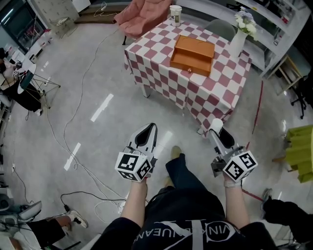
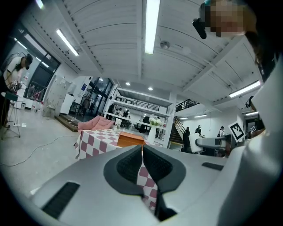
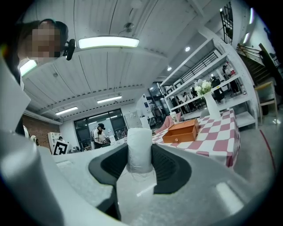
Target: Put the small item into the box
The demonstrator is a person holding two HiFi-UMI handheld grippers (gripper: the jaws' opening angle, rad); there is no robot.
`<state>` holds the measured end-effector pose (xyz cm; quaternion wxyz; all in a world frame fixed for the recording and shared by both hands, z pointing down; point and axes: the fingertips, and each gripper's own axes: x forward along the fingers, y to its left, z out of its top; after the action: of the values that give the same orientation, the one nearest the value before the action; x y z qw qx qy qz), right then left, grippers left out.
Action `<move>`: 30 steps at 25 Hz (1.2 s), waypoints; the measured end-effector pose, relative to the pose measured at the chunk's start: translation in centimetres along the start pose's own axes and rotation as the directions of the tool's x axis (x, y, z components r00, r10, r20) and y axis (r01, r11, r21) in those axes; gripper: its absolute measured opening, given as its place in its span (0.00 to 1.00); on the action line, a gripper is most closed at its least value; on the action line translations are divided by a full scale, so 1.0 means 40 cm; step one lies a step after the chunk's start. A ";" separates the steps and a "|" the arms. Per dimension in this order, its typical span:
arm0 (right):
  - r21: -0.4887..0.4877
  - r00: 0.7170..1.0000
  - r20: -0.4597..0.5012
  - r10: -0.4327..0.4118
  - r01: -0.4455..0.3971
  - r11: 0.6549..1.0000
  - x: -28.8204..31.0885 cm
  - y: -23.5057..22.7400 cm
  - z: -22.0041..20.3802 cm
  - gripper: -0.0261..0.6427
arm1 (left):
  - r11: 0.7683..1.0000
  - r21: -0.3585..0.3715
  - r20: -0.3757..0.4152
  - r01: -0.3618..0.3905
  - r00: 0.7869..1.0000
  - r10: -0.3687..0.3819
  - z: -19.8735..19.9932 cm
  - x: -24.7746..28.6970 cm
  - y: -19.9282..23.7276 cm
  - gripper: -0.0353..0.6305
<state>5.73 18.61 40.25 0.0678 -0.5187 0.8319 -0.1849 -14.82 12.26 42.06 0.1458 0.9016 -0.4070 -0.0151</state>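
Observation:
An orange wooden box (image 1: 192,54) with a small knob sits open-topped on a table with a red-and-white checked cloth (image 1: 161,73), far ahead of me. It also shows as the box (image 3: 181,131) in the right gripper view and the box (image 2: 130,139) in the left gripper view. My right gripper (image 1: 216,128) is shut on a small white cylinder (image 3: 139,150), which stands upright between its jaws. My left gripper (image 1: 150,128) is shut with nothing in it. Both grippers hang over the floor, well short of the table.
On the table stand a white vase of flowers (image 1: 240,34) at the back right and a paper cup (image 1: 175,14) at the back. A pink chair (image 1: 142,17) is behind the table. Cables (image 1: 73,117) trail over the grey floor. A green stool (image 1: 301,151) is at right.

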 end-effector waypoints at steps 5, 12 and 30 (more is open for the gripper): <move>0.016 1.000 -0.002 0.028 -0.028 0.999 0.076 -0.024 0.004 0.28 | 0.998 -0.007 -0.010 -0.057 0.998 0.057 0.003 0.009 0.072 0.07; 0.004 0.998 -0.006 0.066 -0.066 0.998 0.232 -0.088 0.057 0.28 | 0.996 0.005 0.006 -0.088 0.996 0.088 0.066 0.125 0.171 0.07; 0.025 0.997 -0.055 0.045 -0.044 0.999 0.485 -0.330 0.131 0.28 | 0.999 0.004 -0.053 -0.034 0.998 0.034 0.091 0.480 0.269 0.08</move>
<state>9.61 -5.06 41.94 0.0549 -0.4939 0.8426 -0.2077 -10.37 -9.54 43.30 0.1554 0.8949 -0.4183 0.0119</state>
